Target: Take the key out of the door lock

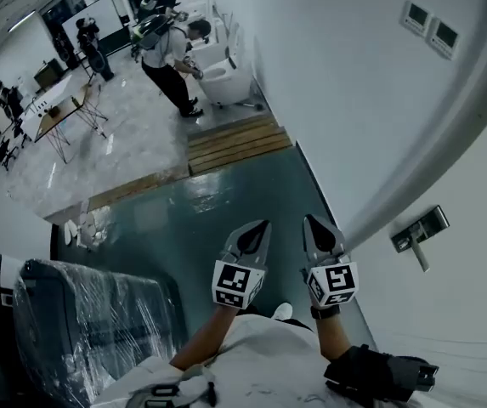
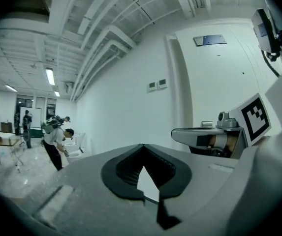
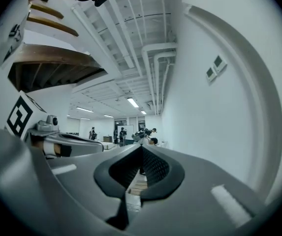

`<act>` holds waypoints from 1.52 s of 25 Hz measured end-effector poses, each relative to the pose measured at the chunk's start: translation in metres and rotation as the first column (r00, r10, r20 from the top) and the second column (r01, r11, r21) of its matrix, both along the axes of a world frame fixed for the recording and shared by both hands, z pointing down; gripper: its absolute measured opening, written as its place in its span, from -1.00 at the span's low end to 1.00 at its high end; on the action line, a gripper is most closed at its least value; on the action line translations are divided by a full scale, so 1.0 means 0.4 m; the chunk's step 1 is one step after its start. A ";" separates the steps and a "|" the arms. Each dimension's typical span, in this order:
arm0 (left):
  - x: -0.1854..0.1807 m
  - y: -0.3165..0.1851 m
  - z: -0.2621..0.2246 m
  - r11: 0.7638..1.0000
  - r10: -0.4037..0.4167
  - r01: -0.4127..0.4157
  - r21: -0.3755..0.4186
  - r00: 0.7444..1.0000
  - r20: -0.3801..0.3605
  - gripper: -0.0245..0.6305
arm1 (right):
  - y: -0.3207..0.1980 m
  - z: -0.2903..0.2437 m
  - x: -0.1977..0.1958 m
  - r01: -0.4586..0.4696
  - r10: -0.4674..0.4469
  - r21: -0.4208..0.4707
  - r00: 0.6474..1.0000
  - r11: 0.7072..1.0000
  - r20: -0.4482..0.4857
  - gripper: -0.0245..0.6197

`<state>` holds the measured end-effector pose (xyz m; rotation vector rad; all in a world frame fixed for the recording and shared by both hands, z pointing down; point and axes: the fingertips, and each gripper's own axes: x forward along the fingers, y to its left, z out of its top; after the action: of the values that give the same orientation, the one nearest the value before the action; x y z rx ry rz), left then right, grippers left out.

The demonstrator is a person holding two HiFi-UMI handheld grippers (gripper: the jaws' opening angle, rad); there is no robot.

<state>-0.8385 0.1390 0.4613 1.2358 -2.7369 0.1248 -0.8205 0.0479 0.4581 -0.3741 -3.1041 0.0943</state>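
Step in hand, my guess: approach, nothing gripped yet. The door handle (image 1: 419, 235) sits on the white door (image 1: 464, 313) at frame right in head view, well apart from both claws. The key should be in the lock by it, but it's too small to tell, can't confirm.

To do this well I'd swing the R claw (image 1: 311, 222) round toward the handle and open the jaws before getting near. Then find the key head, come in square w/ pads on its flat faces, and pull straight out along the shaft, no twisting. If it sticks, prob needs turning to neutral first. L claw (image 1: 263, 225) can hang back or steady the handle.

Claws: both fully closed, tips together, nothing between them, touching nothing. They point side by side over the teal floor (image 1: 226, 202), along the wall (image 1: 336, 75), not at the door.
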 end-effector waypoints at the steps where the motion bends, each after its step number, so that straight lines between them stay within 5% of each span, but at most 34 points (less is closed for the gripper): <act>1: -0.010 -0.051 0.005 0.999 0.052 -0.052 -0.001 0.999 -0.007 -0.92 | -0.048 0.011 0.005 -0.051 0.051 -0.005 0.999 0.999 -0.009 -0.90; 5: -0.041 -0.251 0.016 0.970 0.243 -0.243 0.013 0.970 -0.024 -0.92 | -0.226 0.043 0.049 -0.248 0.247 -0.004 0.968 0.969 -0.045 -0.90; 8: -0.040 -0.416 0.040 0.915 0.403 -0.403 0.027 0.914 -0.047 -0.92 | -0.360 0.058 0.097 -0.406 0.406 0.015 0.912 0.914 -0.066 -0.90; 10: -0.009 -0.526 0.063 0.848 0.531 -0.530 0.036 0.845 -0.067 -0.92 | -0.452 0.080 0.143 -0.530 0.529 0.012 0.844 0.848 -0.093 -0.90; 14: 0.043 -0.715 0.030 0.675 0.737 -0.733 0.080 0.675 -0.032 -0.92 | -0.585 0.058 0.213 -0.714 0.714 0.038 0.695 0.699 -0.089 -0.90; 19: 0.059 -0.845 -0.032 0.509 0.857 -0.854 0.108 0.514 0.027 -0.92 | -0.659 0.024 0.255 -0.844 0.844 0.048 0.532 0.535 -0.065 -0.90; 24: 0.087 -0.914 0.023 0.366 0.931 -0.924 0.111 0.363 -0.046 -0.92 | -0.635 0.076 0.299 -0.913 0.908 0.043 0.399 0.407 -0.127 -0.90; 27: 0.105 -0.970 0.054 0.337 0.941 -0.938 0.083 0.332 -0.070 -0.91 | -0.637 0.100 0.327 -0.930 0.921 0.032 0.358 0.366 -0.151 -0.90; 33: 0.133 -1.066 0.044 0.324 0.946 -0.945 0.035 0.324 -0.023 -0.91 | -0.676 0.097 0.365 -0.943 0.934 0.017 0.325 0.331 -0.152 -0.90; 35: 0.142 -1.099 0.044 0.319 0.948 -0.947 0.032 0.318 -0.031 -0.50 | -0.689 0.111 0.374 -0.944 0.931 0.005 0.325 0.331 -0.167 -0.90; 38: 0.145 -1.139 0.050 0.322 0.946 -0.946 0.025 0.321 -0.036 -0.42 | -0.699 0.128 0.378 -0.941 0.924 -0.003 0.333 0.338 -0.186 -0.90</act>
<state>-0.7806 -0.3165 0.4815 2.6265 -1.5155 0.1961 -0.6691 -0.2319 0.5094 1.4336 -2.6520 0.2791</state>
